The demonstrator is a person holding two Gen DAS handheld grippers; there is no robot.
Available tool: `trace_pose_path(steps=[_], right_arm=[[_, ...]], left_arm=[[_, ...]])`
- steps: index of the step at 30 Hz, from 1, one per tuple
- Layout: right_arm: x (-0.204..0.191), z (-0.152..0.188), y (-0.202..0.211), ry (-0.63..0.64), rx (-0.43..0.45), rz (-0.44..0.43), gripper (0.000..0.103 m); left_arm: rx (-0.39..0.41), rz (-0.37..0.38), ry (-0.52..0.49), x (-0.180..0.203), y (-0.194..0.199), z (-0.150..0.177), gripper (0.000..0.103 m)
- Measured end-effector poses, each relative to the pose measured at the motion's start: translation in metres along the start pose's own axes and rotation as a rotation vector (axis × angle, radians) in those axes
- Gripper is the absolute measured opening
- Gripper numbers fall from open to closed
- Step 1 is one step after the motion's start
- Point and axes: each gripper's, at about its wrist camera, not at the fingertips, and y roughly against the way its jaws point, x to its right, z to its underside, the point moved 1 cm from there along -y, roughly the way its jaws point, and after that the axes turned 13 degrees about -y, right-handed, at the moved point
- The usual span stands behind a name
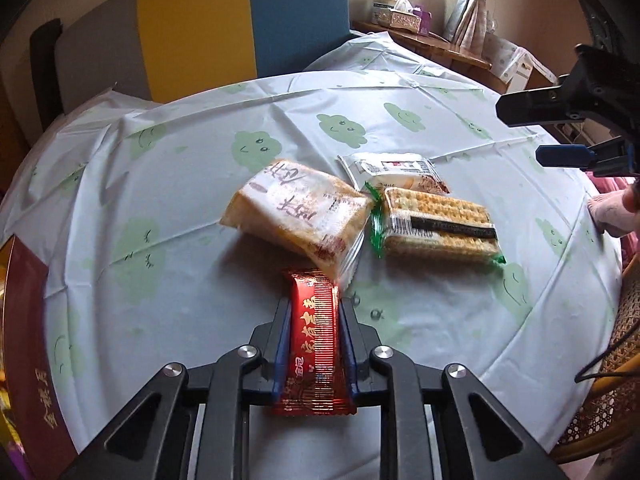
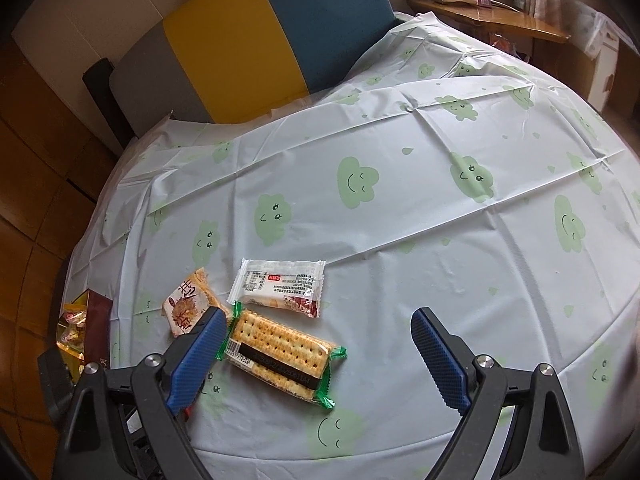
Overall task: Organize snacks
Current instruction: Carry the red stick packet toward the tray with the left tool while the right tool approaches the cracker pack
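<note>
My left gripper [image 1: 315,306] is shut on a red foil snack packet [image 1: 314,360], which stands lengthwise between the blue pads just above the table. Just beyond it lie a clear packet of bread slices [image 1: 298,216], a green-edged cracker pack [image 1: 438,228] and a white packet [image 1: 390,170]. My right gripper [image 2: 318,320] is open wide over the cracker pack [image 2: 280,354], which lies nearer its left finger; nothing is gripped. The white packet [image 2: 280,284] and the bread packet [image 2: 188,304] lie just past its fingertips. The right gripper [image 1: 532,132] also shows at the left wrist view's right edge.
A round table wears a pale cloth with green clouds [image 1: 160,184]. A dark red box [image 1: 28,320] sits at its left edge, holding wrapped sweets [image 2: 74,320]. Behind stands a grey, yellow and blue chair [image 1: 224,28]. A wooden shelf with a tissue box [image 1: 404,16] is at the far right.
</note>
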Motion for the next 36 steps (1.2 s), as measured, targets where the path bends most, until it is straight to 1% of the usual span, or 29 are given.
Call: trace_pose_path(steps=[4,8,13,15,17,20,23,26,30,31,32,34,35,36], right_arm=[[-0.011,0.007,-0.005,0.081,-0.009,0.023,0.094],[-0.024,0.018,-0.016,0.171,-0.062,0.029,0.094],[-0.041,0.034,-0.034,0.315,-0.114,0.069,0.094],[-0.048,0.041,-0.039,0.383,-0.116,0.096,0.094],[-0.053,0.047,-0.044,0.442,-0.122,0.097,0.094],[-0.059,0.053,-0.052,0.498,-0.150,0.103,0.094],[-0.063,0.056,-0.064,0.562,-0.164,0.141,0.094],[-0.064,0.053,-0.076,0.597,-0.169,0.166,0.094],[-0.064,0.052,-0.089,0.618,-0.186,0.177,0.094],[-0.064,0.052,-0.090,0.619,-0.190,0.170,0.092],[-0.066,0.052,-0.089,0.620,-0.203,0.154,0.080],[-0.071,0.055,-0.085,0.638,-0.216,0.130,0.064],[-0.074,0.060,-0.083,0.660,-0.224,0.126,0.060],[-0.076,0.066,-0.081,0.681,-0.234,0.122,0.059]], left_arm=[[0.007,-0.014,0.005,0.000,0.017,0.023,0.022],[0.022,-0.031,0.012,-0.001,0.031,0.046,0.022],[0.061,-0.040,0.014,-0.006,0.042,0.066,0.024],[0.075,-0.043,0.017,-0.007,0.043,0.068,0.024],[0.083,-0.032,0.035,-0.009,0.042,0.069,0.024],[0.093,-0.006,0.063,-0.014,0.043,0.072,0.024],[0.102,0.007,0.075,-0.016,0.043,0.073,0.024],[0.111,0.007,0.080,-0.015,0.043,0.073,0.024],[0.120,0.012,0.094,-0.017,0.042,0.074,0.024],[0.122,0.012,0.097,-0.017,0.042,0.075,0.024],[0.124,0.010,0.098,-0.017,0.042,0.075,0.024],[0.128,0.008,0.103,-0.017,0.042,0.077,0.024],[0.129,0.006,0.105,-0.017,0.042,0.078,0.024],[0.131,0.004,0.106,-0.017,0.043,0.078,0.024]])
